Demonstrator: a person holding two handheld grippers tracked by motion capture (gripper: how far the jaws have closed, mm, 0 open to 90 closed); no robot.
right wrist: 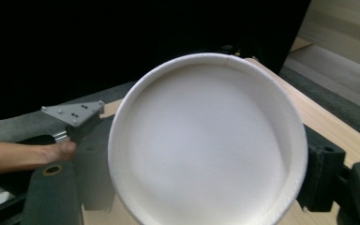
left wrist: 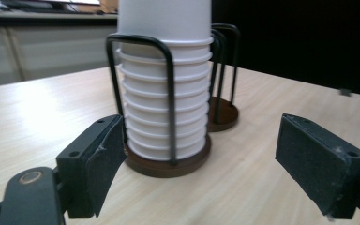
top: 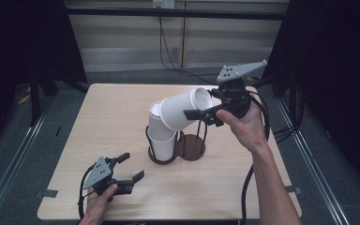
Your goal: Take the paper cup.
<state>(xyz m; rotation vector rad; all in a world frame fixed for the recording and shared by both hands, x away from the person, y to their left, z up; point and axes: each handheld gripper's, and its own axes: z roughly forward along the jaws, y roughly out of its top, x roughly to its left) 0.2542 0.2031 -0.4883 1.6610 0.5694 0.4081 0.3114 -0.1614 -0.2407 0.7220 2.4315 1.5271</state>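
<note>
R gripper [top: 205,108] is clamped on a white paper cup [top: 186,109], tipped sideways, hanging just above the cup stack [top: 162,136] in the wire holder [top: 161,157] mid-table. L gripper [top: 130,165] sits low near the front edge w/ jaws apart, nothing btwn them, aimed at the stack.

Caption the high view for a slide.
Right gripper holds a tilted white paper cup above the stacked cups in a wire holder.

Left claw [top: 129,166] open, right claw [top: 201,110] clamped
</note>
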